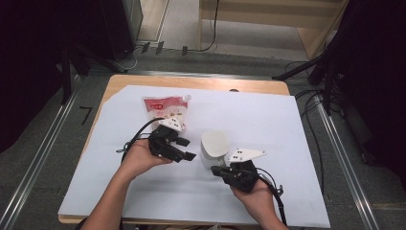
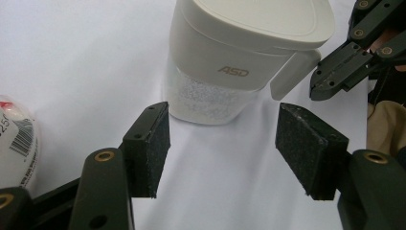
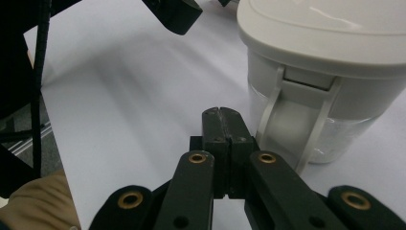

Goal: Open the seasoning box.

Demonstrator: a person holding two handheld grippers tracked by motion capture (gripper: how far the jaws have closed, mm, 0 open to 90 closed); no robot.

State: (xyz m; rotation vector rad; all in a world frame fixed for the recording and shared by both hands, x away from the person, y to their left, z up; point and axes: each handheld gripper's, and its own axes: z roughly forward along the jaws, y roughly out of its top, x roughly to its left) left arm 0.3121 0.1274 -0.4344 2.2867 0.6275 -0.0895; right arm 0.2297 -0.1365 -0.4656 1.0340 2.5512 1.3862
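Note:
A white lidded container marked ASD stands on the white sheet; its clear lower part holds white grains. My left gripper points at it from the left. In the left gripper view its jaws are open, a short way from the container, with only bare sheet between them. My right gripper is at the container's near side, shut with nothing held. In the right gripper view its tips lie just left of the container's clip handle.
A red and white pouch lies flat behind the left hand, and its barcoded edge shows at the left. The sheet covers a wooden table. Cables trail from both grippers. Dark stands and floor cables ring the table.

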